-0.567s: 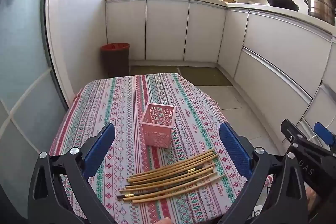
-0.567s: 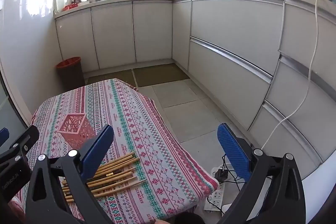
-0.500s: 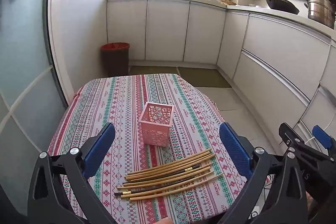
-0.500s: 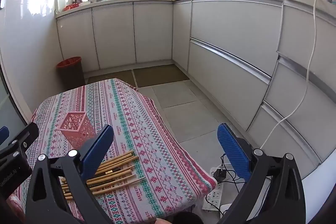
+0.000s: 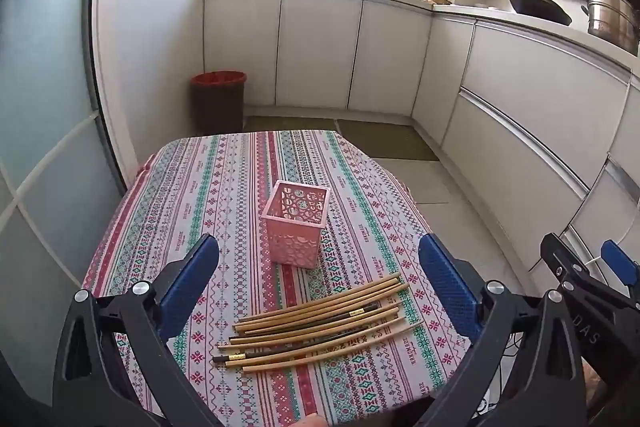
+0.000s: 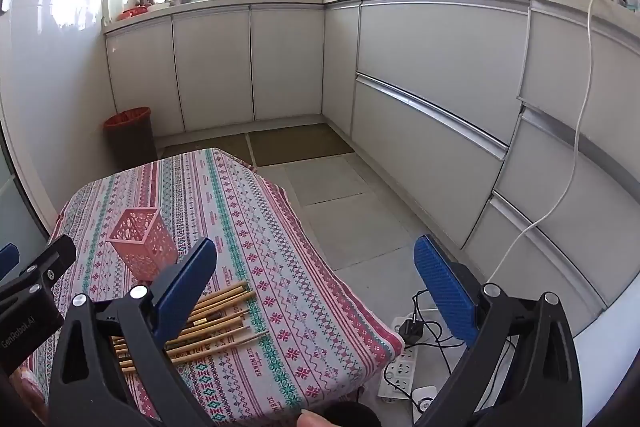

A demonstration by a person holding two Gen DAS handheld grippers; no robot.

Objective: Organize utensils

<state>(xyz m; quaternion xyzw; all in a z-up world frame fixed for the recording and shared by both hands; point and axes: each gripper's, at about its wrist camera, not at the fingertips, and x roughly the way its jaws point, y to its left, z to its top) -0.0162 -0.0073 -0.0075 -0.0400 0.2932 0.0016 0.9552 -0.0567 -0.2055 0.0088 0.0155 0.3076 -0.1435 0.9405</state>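
Several wooden chopsticks point(image 5: 320, 323) lie side by side near the front edge of a table with a striped patterned cloth point(image 5: 224, 187). Behind them stands an empty pink perforated basket point(image 5: 297, 223). My left gripper point(image 5: 320, 287) hovers above the chopsticks, open wide, nothing between its blue pads. My right gripper point(image 6: 316, 275) is also open and empty; it hangs over the table's right edge, the chopsticks point(image 6: 216, 323) partly behind its left finger and the pink basket point(image 6: 142, 243) farther left. Each gripper shows at the edge of the other's view.
White kitchen cabinets point(image 5: 320, 47) run along the back and right. A dark bin with a red liner point(image 5: 218, 99) stands on the floor behind the table. A power strip with cables point(image 6: 404, 363) lies on the floor right of the table. A glass door is at left.
Both grippers have drawn back and up slightly, so the chopsticks and basket sit a little farther away in both views. Both stay open.
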